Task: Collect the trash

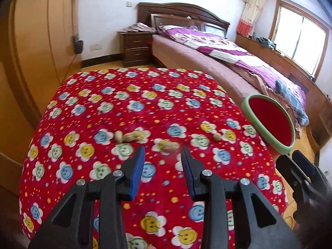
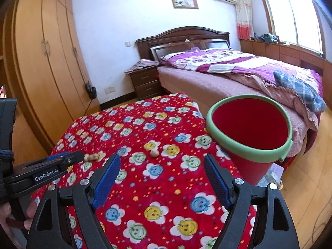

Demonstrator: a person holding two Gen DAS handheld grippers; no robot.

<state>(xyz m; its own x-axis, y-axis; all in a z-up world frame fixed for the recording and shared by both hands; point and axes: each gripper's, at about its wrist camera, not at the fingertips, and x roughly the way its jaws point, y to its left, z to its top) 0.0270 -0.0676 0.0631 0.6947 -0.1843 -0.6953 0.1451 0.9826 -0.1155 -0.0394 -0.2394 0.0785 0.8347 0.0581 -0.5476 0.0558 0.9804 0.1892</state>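
Several peanut shells lie on the red flowered cloth [image 1: 145, 103]: one [image 1: 169, 146] just ahead of my left gripper [image 1: 162, 153], a pair [image 1: 127, 137] to its left, a small one [image 1: 216, 137] to the right. My left gripper is open and empty just above the cloth, the near shell between its fingertips' line. A red bucket with a green rim [image 2: 250, 132] stands at the table's right edge, also in the left wrist view [image 1: 269, 122]. My right gripper [image 2: 161, 161] is open and empty, left of the bucket. The small shell [image 2: 154, 153] lies ahead of it.
A bed [image 2: 228, 78] with purple bedding stands behind the table, a dark nightstand [image 2: 145, 81] beside it. A wooden wardrobe [image 2: 41, 62] fills the left wall. The left gripper's body [image 2: 41, 170] shows in the right wrist view.
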